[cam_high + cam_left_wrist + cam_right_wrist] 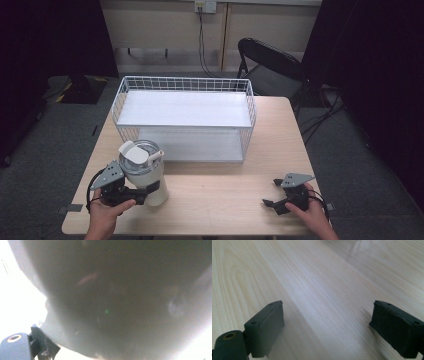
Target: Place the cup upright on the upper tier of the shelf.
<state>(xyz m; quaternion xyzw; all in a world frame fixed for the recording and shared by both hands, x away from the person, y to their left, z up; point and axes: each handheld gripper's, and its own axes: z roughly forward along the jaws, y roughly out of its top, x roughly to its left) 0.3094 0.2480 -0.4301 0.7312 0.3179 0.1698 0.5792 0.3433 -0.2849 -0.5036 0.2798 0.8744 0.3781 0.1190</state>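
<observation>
In the high view we see the left gripper at the lower left of the frame, its fingers closed around the lower body of a cream tumbler that stands upright on the bench. The tumbler's lid has a raised flap, and it stands just in front of a white wire basket at the frame centre. In the left gripper view, the tumbler wall appears only as a blurred dark surface pressed close to the lens. In the high view the right gripper rests at the lower right. In the right gripper view its fingers are spread wide over bare wood grain, holding nothing.
</observation>
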